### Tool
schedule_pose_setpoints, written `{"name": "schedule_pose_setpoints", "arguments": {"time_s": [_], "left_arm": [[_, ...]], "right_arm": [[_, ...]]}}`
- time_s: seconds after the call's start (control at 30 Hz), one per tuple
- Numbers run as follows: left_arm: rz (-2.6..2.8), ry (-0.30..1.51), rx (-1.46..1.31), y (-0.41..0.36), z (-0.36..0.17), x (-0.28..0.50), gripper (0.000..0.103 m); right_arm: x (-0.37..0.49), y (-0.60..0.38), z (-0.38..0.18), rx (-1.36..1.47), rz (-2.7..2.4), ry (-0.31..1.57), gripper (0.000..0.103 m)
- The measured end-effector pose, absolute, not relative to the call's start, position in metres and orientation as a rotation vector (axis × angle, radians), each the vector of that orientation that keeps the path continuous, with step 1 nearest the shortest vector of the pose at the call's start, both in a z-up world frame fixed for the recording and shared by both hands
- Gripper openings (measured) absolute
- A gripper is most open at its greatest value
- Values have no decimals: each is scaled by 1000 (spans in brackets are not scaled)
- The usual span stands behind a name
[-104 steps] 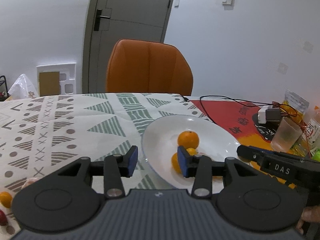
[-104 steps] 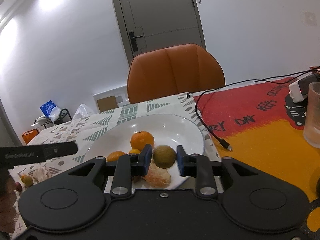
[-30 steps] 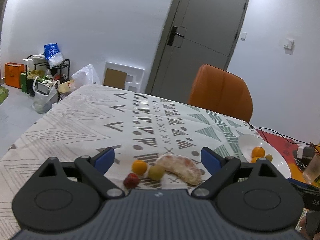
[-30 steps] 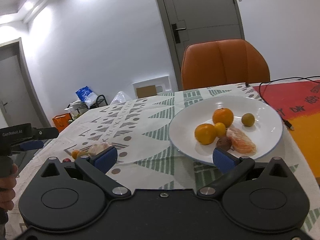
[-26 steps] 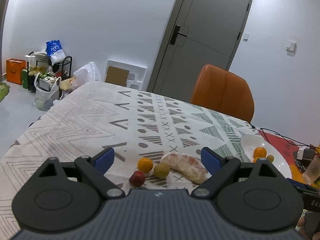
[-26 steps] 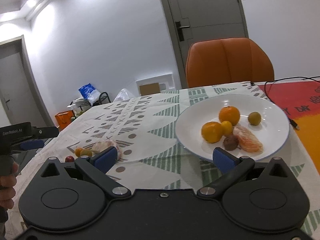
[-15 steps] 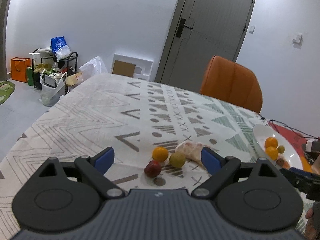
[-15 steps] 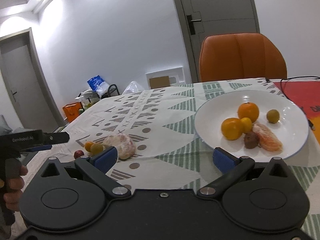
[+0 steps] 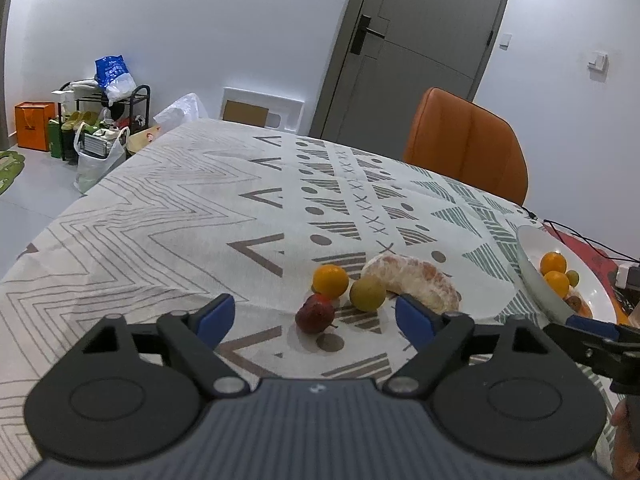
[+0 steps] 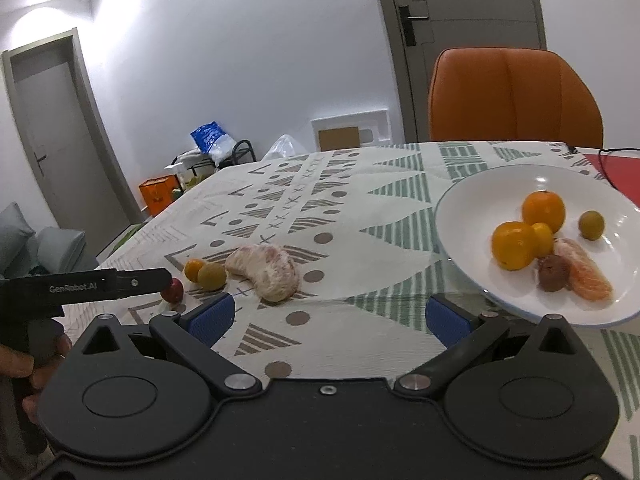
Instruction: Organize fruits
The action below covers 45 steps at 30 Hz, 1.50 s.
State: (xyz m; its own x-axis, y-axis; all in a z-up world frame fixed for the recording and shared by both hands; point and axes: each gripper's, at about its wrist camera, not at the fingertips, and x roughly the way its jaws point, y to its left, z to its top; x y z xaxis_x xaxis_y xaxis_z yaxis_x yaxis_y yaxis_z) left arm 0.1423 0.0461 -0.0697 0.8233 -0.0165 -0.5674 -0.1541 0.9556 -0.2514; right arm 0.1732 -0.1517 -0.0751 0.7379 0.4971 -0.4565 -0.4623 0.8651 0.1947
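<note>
My left gripper (image 9: 314,318) sits nearest, its blue pads (image 9: 214,318) wide apart and closing; the small red fruit (image 9: 315,313) lies in the gap ahead of them, touched by neither pad. My right gripper (image 10: 326,316) is spread wide over bare tablecloth (image 10: 360,216), nothing between its pads (image 10: 210,316). In the right wrist view the left gripper's black body crosses the near left edge, a hand (image 10: 24,364) wrapped round its handle, its tip partly covering the red fruit. Just beyond the red fruit, in the left wrist view, a yellow-green fruit (image 9: 367,293) and a small orange (image 9: 330,281) sit beside each other; whether the three touch I cannot tell. Behind the green one, to its right, lies a large peeled citrus piece (image 9: 416,280), curved, pale pink-white. Well to the right stands the white plate (image 10: 472,204). On it: two oranges (image 10: 514,245), a smaller yellow-orange fruit (image 10: 544,238) wedged between them, a brown fruit (image 10: 554,273) touching a peeled orange segment cluster (image 10: 588,270), and a lone green fruit (image 10: 591,224) set apart at the far right. Farther off, an orange chair (image 10: 514,96) stands at the table's far edge with a grey door (image 9: 416,44) behind it. At far left, bags and a rack (image 9: 100,120) sit on the floor.
</note>
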Motion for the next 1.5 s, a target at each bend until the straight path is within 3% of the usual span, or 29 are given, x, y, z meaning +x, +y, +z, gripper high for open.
{"name": "schedule_pose_setpoints", "arguments": {"time_s": [0.37,0.53,0.67,1.33,1.43,1.5], "left_arm": [[48,620,-300,43,-78,156,53],[36,644,-301,43,-83,159,22],[35,638,-314,47,-81,159,22],[84,598,-369,76,-77,149,22],[82,607,-376,79,-80,150,22],[81,620,-370,78,-82,152,22]], "right_arm": [[183,-135,-77,40,566,525,102],[189,-126,-78,20,585,524,94],[197,-117,-81,-5,597,537,85],[224,-66,-87,-140,651,556,68],[223,-62,-92,-158,634,549,61],[218,-58,-93,-193,611,532,48]]}}
